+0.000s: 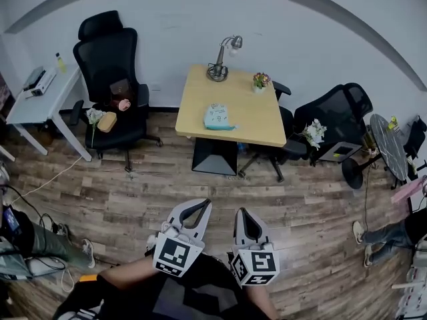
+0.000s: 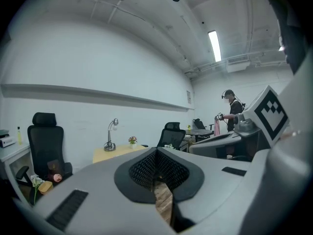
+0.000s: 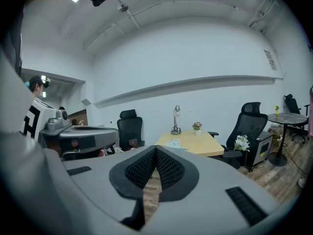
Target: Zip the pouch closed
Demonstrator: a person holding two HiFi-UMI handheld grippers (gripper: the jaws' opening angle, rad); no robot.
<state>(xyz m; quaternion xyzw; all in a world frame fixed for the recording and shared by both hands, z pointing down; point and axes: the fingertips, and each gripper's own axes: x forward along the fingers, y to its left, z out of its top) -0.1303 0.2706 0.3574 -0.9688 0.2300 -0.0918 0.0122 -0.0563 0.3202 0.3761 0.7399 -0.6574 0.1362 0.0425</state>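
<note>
Both tools pale grey plastic: left gripper (image 1: pixel 202 207), right gripper (image 1: pixel 242 213), each with smooth rounded shells tapering to the tips. Pads (image 2: pixel 143 168) black with a fine mesh texture (same in both gripper views). Each bears a white cube (image 1: pixel 175 255) printed with black square markers. Top (image 1: pixel 200 293) dark grey and black.

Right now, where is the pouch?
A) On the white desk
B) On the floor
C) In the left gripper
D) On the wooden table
D: the pouch lies flat on the table, in front of the lamp, while the left gripper and right gripper are both shut, empty and well short of it.
</note>
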